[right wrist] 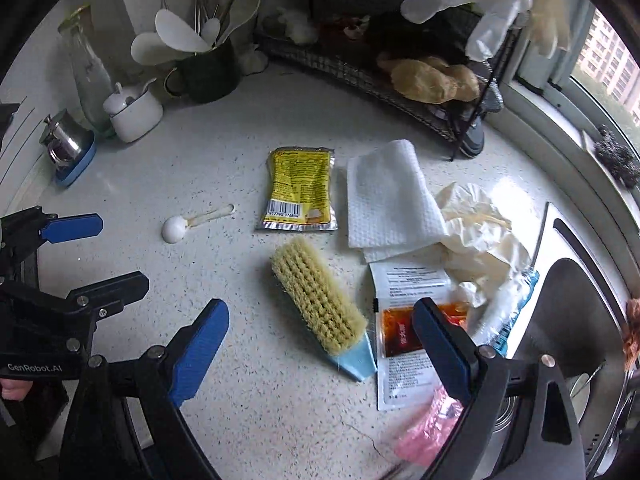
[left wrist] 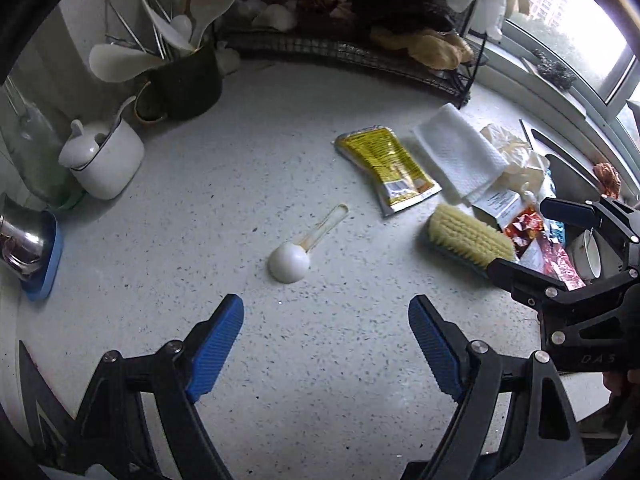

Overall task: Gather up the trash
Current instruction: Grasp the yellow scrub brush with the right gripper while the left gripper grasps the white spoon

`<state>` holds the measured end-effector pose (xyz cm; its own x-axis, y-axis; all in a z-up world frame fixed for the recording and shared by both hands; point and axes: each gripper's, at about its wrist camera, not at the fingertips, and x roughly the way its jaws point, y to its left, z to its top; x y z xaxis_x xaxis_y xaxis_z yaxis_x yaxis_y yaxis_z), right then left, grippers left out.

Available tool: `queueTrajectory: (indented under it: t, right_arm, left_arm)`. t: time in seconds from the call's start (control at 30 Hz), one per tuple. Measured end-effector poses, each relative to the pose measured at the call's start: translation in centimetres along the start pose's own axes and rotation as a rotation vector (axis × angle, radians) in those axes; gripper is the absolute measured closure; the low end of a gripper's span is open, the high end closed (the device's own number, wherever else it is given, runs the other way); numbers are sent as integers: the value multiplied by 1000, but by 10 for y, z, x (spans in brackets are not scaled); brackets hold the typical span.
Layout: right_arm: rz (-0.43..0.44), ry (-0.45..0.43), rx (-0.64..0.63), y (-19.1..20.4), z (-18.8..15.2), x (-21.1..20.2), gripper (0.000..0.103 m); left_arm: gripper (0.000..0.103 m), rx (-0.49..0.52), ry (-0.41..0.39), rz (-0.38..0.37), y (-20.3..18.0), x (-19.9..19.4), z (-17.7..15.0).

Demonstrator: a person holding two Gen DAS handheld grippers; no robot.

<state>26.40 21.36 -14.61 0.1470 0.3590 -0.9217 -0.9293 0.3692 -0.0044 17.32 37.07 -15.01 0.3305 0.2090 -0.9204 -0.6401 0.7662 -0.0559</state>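
I hold both grippers spread and empty above the counter (right wrist: 248, 400). The yellow sachet (right wrist: 298, 190) lies flat ahead of the right gripper (right wrist: 320, 344) — long axis running away from me, beyond the scrub brush (right wrist: 320, 304). The left gripper (left wrist: 326, 336) faces the white scoop (left wrist: 289, 262) — the right is nearer.

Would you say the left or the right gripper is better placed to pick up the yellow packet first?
Right, probably. The right gripper is open and faces the yellow packet beyond the brush; it lies off-centre for the left gripper.
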Motion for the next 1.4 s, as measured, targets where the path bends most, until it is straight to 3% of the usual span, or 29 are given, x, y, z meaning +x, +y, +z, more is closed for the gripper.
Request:
queueTrajectory:
  t: [0.13,0.3,0.43,0.6,0.77,1.2,1.4]
  right_arm:
    - [15,70,-77,8,8,30,11]
    - [34,121,-139,15,11,52,24]
    - [58,149,-160,18,11,62,26]
    - [65,156,-146,29,9,67,37]
    - [62,146,-81,35,12,66,62]
    - [70,131,52,46,28,63,64]
    - [70,128,84,44,32,59,65]
  left_arm:
    - [20,-17,33,39,11,18,-5]
    - [20,-42,72,43,17,32,-10]
    - [20,-38,67,51,16,35,-13]
    - [20,-34,73,39,18,39,-15]
    - [20,-19,59,12,26,40,-9]
    - [20,136,75,-24,34,60,31]
    - [20,194,83,14,32,77,50]
